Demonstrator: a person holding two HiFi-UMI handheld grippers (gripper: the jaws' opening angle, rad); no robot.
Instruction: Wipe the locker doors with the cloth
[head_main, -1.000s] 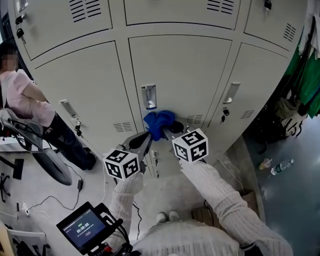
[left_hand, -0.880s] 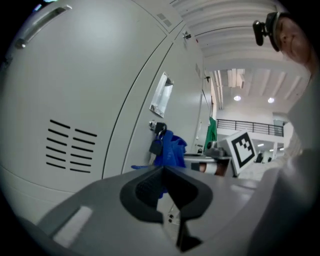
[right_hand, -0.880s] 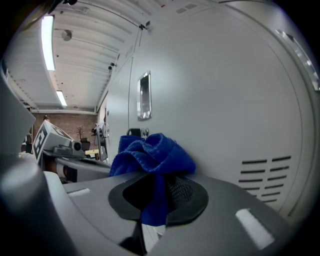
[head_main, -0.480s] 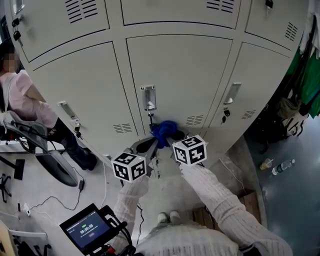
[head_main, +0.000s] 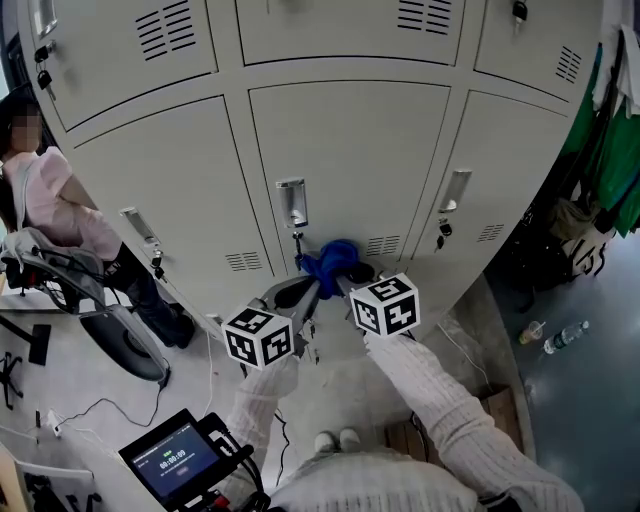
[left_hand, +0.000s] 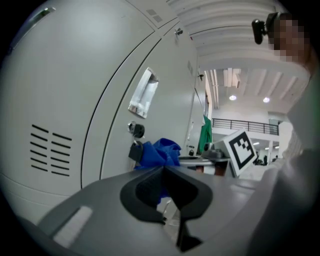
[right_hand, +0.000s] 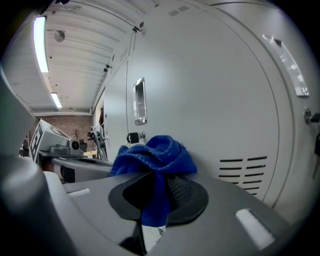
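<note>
1. Head view shows the change. A second ago the blue cloth sat just under the door handle. Now it lies lower on the middle locker door, beside the vent slots. The right claw has drawn it down the panel.
2. The left claw has also closed in over that second, and its tips now lie just beside the cloth.
3. For the task, I judge this a downward wiping stroke nearing the foot of the middle door. The lower strip ahead of the right claw is getting covered, while the neighbouring doors on either side look yet to be done.
4. In the right gripper view, the right claw has its jaws clamped onto the cloth. A fold is pinched between the dark pads and hangs below them.
5. The bunched rest of the cloth bulges past the tips and presses against the door straight ahead of the claw. The handle stands beyond and above the tips, with the vent slots off to the right.
6. In the left gripper view, the left claw has its pads brought together at the tips, and I can make out nothing gripped between them. The cloth sits just past its tips, with the right claw's marker cube off to the right.
</note>
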